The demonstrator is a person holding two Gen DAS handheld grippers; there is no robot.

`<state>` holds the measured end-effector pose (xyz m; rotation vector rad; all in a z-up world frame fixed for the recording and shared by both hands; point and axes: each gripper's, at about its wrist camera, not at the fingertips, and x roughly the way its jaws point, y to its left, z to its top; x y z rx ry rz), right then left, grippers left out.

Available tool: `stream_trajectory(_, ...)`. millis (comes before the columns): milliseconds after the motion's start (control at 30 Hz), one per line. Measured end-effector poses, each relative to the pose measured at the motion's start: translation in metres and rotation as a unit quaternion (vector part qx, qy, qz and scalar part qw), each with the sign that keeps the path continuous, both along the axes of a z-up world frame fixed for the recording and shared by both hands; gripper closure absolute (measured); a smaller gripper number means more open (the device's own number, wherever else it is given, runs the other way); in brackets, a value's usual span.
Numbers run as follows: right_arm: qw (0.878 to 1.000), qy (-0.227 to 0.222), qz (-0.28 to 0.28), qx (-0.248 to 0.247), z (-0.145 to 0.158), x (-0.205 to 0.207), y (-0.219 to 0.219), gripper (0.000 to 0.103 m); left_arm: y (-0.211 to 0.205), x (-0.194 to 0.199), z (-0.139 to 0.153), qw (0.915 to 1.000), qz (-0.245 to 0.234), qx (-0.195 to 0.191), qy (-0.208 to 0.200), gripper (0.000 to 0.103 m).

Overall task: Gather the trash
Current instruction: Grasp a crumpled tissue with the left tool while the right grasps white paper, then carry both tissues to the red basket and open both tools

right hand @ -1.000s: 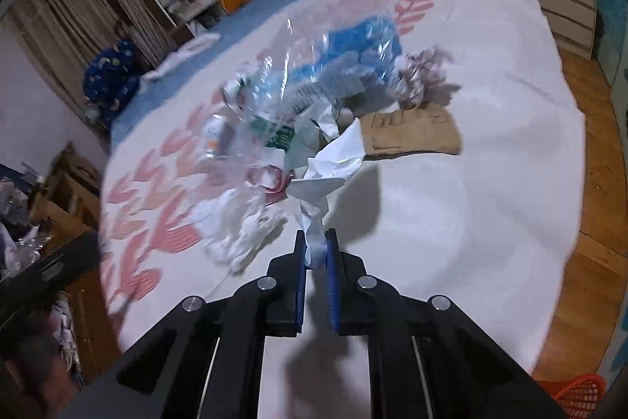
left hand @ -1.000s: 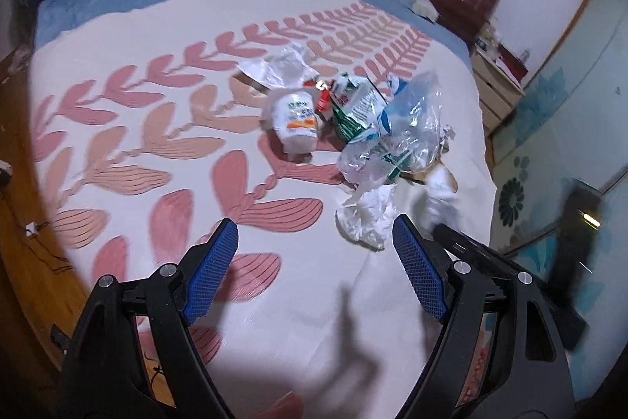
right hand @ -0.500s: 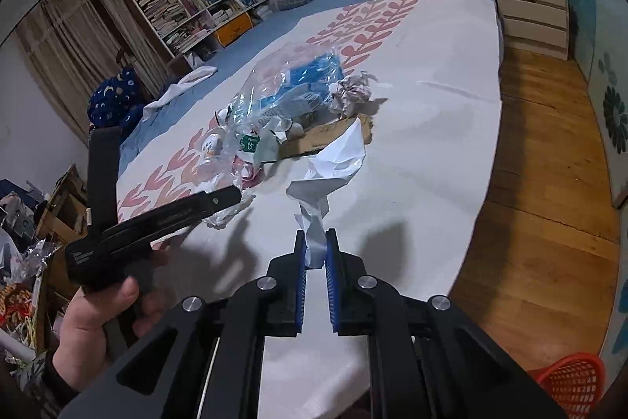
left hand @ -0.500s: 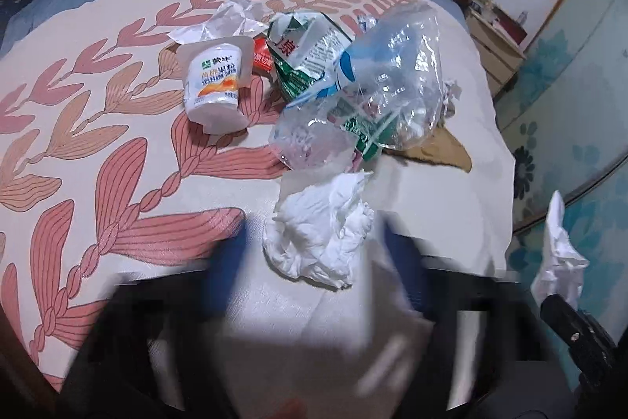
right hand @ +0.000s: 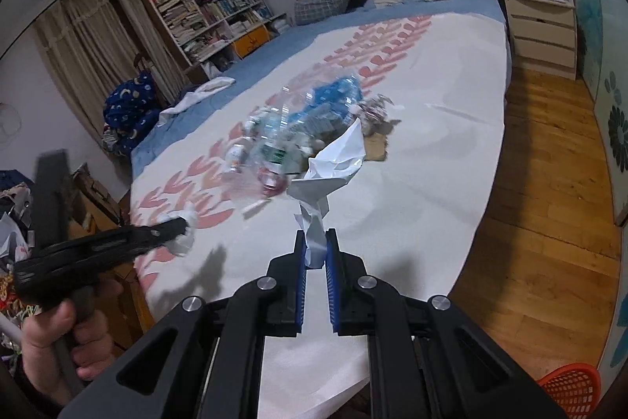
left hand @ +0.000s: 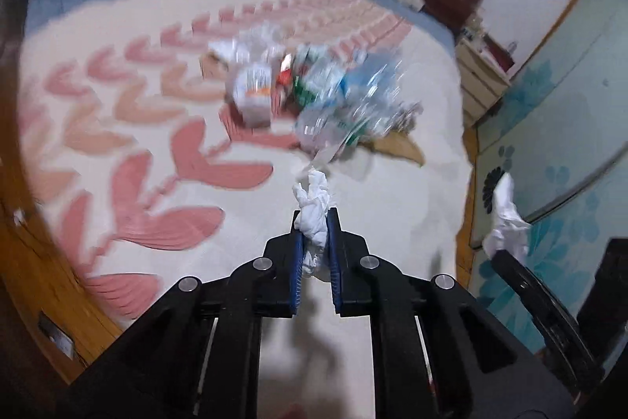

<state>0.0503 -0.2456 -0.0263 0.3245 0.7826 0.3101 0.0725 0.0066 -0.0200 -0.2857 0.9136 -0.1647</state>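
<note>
My left gripper (left hand: 315, 218) is shut on a crumpled white tissue (left hand: 313, 207) and holds it above the bed; it shows in the right wrist view (right hand: 182, 227) too. My right gripper (right hand: 315, 238) is shut on a crumpled white paper (right hand: 333, 165), held off the bed's right side; that paper also shows in the left wrist view (left hand: 504, 218). A trash pile lies mid-bed: a yogurt cup (left hand: 254, 93), a clear plastic bottle (left hand: 353, 105), a green carton and brown cardboard (left hand: 400, 144).
The bed has a white spread with pink leaves (right hand: 412, 183). An orange basket (right hand: 569, 393) stands on the wooden floor at lower right. A nightstand (right hand: 543, 34) and bookshelf (right hand: 204, 14) stand at the back.
My left gripper closed on the white tissue and lifted it off the bed. My right gripper drew back from the pile with the paper still in it.
</note>
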Motion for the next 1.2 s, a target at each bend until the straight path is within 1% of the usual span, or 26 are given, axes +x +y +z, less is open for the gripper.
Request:
stream_trajectory(33, 1.000, -0.008, 0.003, 0.000, 0.008, -0.007, 0.002, 0.092, 0.001, -0.009, 0.013, 0.9998, 0.000, 0.011, -0.018, 0.091)
stream_trajectory(100, 1.000, -0.026, 0.008, 0.002, 0.025, -0.023, 0.004, 0.092, 0.000, -0.029, 0.040, 0.9983, -0.002, 0.021, -0.054, 0.091)
stream_trajectory(200, 0.998, -0.056, 0.007, 0.008, 0.055, -0.054, -0.001, 0.092, -0.009, -0.052, 0.074, 0.9950, -0.011, 0.028, -0.095, 0.091)
stream_trajectory(300, 0.996, -0.086, -0.005, 0.014, 0.088, -0.094, -0.019, 0.092, -0.025, -0.076, 0.101, 0.9915, -0.028, 0.028, -0.124, 0.091)
stream_trajectory(367, 0.995, -0.101, -0.018, 0.018, 0.106, -0.121, -0.034, 0.092, -0.035, -0.087, 0.111, 0.9903, -0.035, 0.028, -0.131, 0.091)
stream_trajectory(433, 0.992, -0.119, -0.040, 0.012, 0.125, -0.156, -0.057, 0.092, -0.053, -0.099, 0.124, 0.9879, -0.056, 0.021, -0.143, 0.091)
stream_trajectory(500, 0.989, -0.131, -0.064, 0.003, 0.137, -0.184, -0.078, 0.092, -0.074, -0.110, 0.134, 0.9848, -0.085, 0.015, -0.150, 0.091)
stream_trajectory(533, 0.986, -0.137, -0.091, -0.008, 0.144, -0.207, -0.099, 0.092, -0.089, -0.117, 0.139, 0.9828, -0.103, 0.007, -0.153, 0.091)
stream_trajectory(567, 0.984, -0.138, -0.108, -0.016, 0.146, -0.220, -0.109, 0.092, -0.101, -0.121, 0.142, 0.9809, -0.116, 0.001, -0.156, 0.091)
stream_trajectory(633, 0.978, -0.135, -0.152, -0.040, 0.145, -0.249, -0.140, 0.092, -0.141, -0.131, 0.146, 0.9741, -0.160, -0.004, -0.160, 0.091)
stream_trajectory(667, 0.975, -0.122, -0.176, -0.057, 0.138, -0.267, -0.161, 0.092, -0.155, -0.134, 0.145, 0.9718, -0.174, -0.006, -0.159, 0.091)
stream_trajectory(733, 0.970, -0.090, -0.210, -0.086, 0.118, -0.287, -0.191, 0.092, -0.198, -0.143, 0.137, 0.9658, -0.209, -0.006, -0.153, 0.091)
stream_trajectory(800, 0.967, -0.048, -0.232, -0.089, 0.093, -0.301, -0.217, 0.092, -0.247, -0.149, 0.121, 0.9581, -0.250, -0.011, -0.140, 0.091)
stream_trajectory(833, 0.963, -0.014, -0.254, -0.084, 0.069, -0.312, -0.237, 0.092, -0.265, -0.151, 0.111, 0.9541, -0.268, -0.014, -0.134, 0.091)
stream_trajectory(867, 0.961, 0.005, -0.263, -0.080, 0.055, -0.315, -0.249, 0.092, -0.282, -0.153, 0.102, 0.9504, -0.284, -0.014, -0.126, 0.091)
stream_trajectory(900, 0.959, 0.033, -0.273, -0.074, 0.034, -0.322, -0.263, 0.092, -0.309, -0.154, 0.083, 0.9455, -0.307, -0.010, -0.108, 0.091)
stream_trajectory(933, 0.956, 0.048, -0.280, -0.070, 0.019, -0.325, -0.272, 0.092, -0.338, -0.156, 0.058, 0.9401, -0.332, -0.003, -0.079, 0.091)
stream_trajectory(967, 0.952, 0.074, -0.291, -0.064, -0.003, -0.331, -0.284, 0.092, -0.352, -0.157, 0.044, 0.9365, -0.345, 0.001, -0.062, 0.091)
stream_trajectory(1000, 0.949, 0.095, -0.296, -0.059, -0.022, -0.334, -0.292, 0.092, -0.381, -0.161, 0.011, 0.9282, -0.371, 0.019, -0.028, 0.091)
stream_trajectory(1067, 0.936, 0.144, -0.319, -0.048, -0.067, -0.341, -0.308, 0.092, -0.410, -0.169, -0.029, 0.9173, -0.396, 0.043, 0.018, 0.091)
stream_trajectory(1100, 0.930, 0.165, -0.327, -0.032, -0.089, -0.346, -0.317, 0.092, -0.425, -0.174, -0.053, 0.9092, -0.410, 0.057, 0.044, 0.091)
stream_trajectory(1133, 0.927, 0.176, -0.330, -0.023, -0.101, -0.346, -0.321, 0.092, -0.435, -0.180, -0.071, 0.9033, -0.419, 0.077, 0.054, 0.091)
stream_trajectory(1200, 0.922, 0.191, -0.337, -0.004, -0.127, -0.349, -0.324, 0.092, -0.447, -0.186, -0.096, 0.8944, -0.427, 0.118, 0.063, 0.091)
